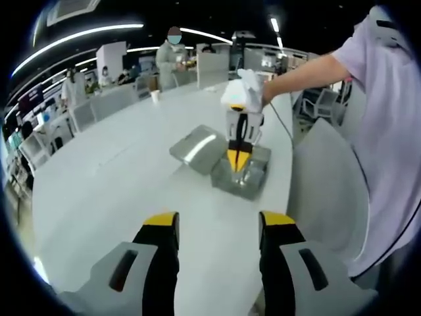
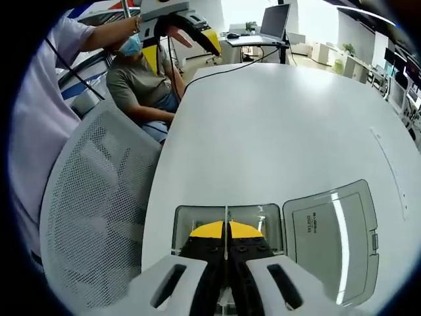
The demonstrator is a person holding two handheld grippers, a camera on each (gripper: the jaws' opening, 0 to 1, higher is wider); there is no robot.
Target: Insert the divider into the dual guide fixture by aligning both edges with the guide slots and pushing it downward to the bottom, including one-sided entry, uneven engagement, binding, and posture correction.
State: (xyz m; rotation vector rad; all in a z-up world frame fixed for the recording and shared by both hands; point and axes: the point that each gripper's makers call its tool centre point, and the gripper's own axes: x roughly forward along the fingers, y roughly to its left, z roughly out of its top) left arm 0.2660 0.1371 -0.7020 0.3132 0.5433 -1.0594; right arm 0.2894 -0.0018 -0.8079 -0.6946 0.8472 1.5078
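A grey box-shaped guide fixture [image 1: 248, 181] sits on the white table [image 1: 118, 191], its hinged lid [image 1: 196, 148] lying open beside it. My right gripper [image 1: 239, 158], held by a gloved hand, points straight down into the fixture. In the right gripper view that gripper [image 2: 225, 232] is shut on a thin divider [image 2: 225, 212], seen edge-on and standing upright over the fixture [image 2: 191, 217], with the lid [image 2: 332, 227] to the right. How deep the divider sits is hidden. My left gripper [image 1: 219, 224] hangs open and empty over the table, well short of the fixture.
A grey mesh chair [image 2: 99, 197] stands against the table's edge, and a seated person [image 2: 138, 82] is behind it. A laptop [image 2: 274, 23] and a cable lie at the table's far end. People stand beyond the table [image 1: 172, 56]. My left gripper [image 2: 184, 26] shows raised at the upper left.
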